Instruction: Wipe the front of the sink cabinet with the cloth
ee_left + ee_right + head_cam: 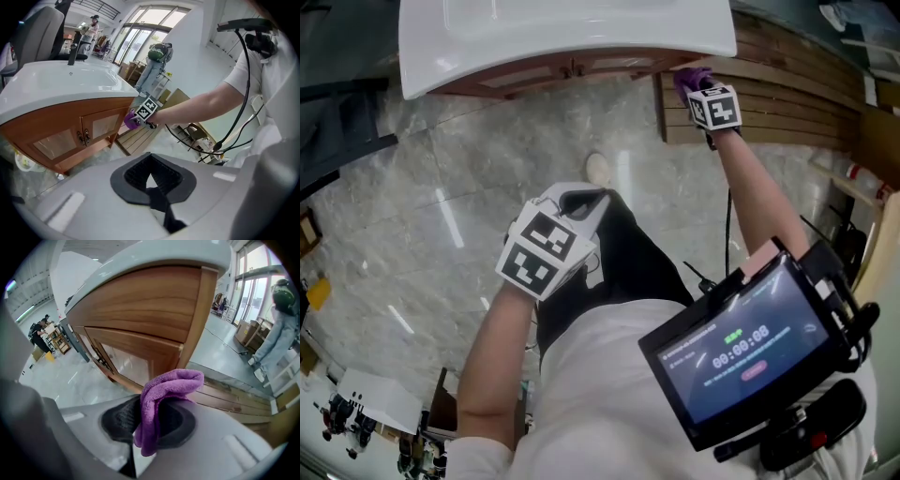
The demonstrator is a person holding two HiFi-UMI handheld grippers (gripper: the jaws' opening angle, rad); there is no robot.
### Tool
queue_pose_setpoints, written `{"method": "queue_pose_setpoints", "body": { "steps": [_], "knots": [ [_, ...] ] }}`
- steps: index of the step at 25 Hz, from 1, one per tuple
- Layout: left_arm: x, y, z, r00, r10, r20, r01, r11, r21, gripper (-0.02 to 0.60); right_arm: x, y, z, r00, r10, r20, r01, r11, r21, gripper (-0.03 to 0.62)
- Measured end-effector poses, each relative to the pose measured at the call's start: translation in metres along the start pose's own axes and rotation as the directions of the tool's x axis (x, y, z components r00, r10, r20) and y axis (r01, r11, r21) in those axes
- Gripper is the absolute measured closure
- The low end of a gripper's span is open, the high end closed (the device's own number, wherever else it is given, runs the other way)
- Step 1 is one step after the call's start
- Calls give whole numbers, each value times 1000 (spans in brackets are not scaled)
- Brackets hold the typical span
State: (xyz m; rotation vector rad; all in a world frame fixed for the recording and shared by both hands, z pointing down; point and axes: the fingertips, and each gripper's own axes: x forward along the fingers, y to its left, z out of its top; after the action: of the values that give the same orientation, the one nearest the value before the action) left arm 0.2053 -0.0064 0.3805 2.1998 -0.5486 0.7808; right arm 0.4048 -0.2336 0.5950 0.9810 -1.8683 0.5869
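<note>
Head view: at 1 o'clock the cloth (692, 77) is being held by the right gripper (701, 92) at the cabinet's (572, 71) right corner. The left gripper (579, 201) is being carried idle near centre.

Left gripper view: its fingers (151, 187) are being held clenched on nothing at 6 o'clock.

Right gripper view: the cloth (161, 399) is being grasped between the fingers at 6 o'clock. The corner post (199, 319) is standing just beyond; contact cannot be told. Wiping is judged to be starting, and the cloth needs pressing flat and sweeping towards the doors (124, 359) at 9 o'clock.
</note>
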Motion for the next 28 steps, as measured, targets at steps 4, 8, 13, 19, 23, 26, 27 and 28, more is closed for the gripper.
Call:
{"method": "queue_pose_setpoints", "body": {
  "steps": [4, 8, 13, 19, 23, 26, 27, 28],
  "knots": [
    [-7, -1, 2, 1000, 17, 15, -17, 1000, -16, 577, 7, 8, 9, 1000, 11, 0, -11, 1000, -20, 522],
    [-9, 1, 1, 999, 32, 22, -31, 999, -30, 577, 15, 23, 21, 999, 48, 13, -47, 998, -49, 522],
    [-16, 7, 1, 998, 43, 37, -41, 998, -47, 577, 22, 42, 39, 997, 70, 16, -69, 996, -63, 522],
    [-25, 20, -13, 997, 60, 53, -56, 996, -75, 577, 41, 78, 54, 993, 115, 22, -112, 990, -83, 522],
    [-41, 29, -24, 996, 69, 61, -64, 994, -87, 577, 46, 102, 67, 993, 113, 17, -110, 989, -96, 522],
    [-53, 37, -33, 995, 78, 69, -71, 992, -103, 577, 54, 120, 76, 992, 124, 13, -122, 987, -108, 522],
    [-57, 39, -36, 994, 81, 72, -73, 991, -109, 577, 55, 125, 78, 992, 125, 12, -123, 986, -110, 522],
    [-60, 41, -39, 994, 85, 74, -76, 991, -114, 577, 56, 130, 80, 992, 123, 11, -121, 987, -109, 522]
  ]
}}
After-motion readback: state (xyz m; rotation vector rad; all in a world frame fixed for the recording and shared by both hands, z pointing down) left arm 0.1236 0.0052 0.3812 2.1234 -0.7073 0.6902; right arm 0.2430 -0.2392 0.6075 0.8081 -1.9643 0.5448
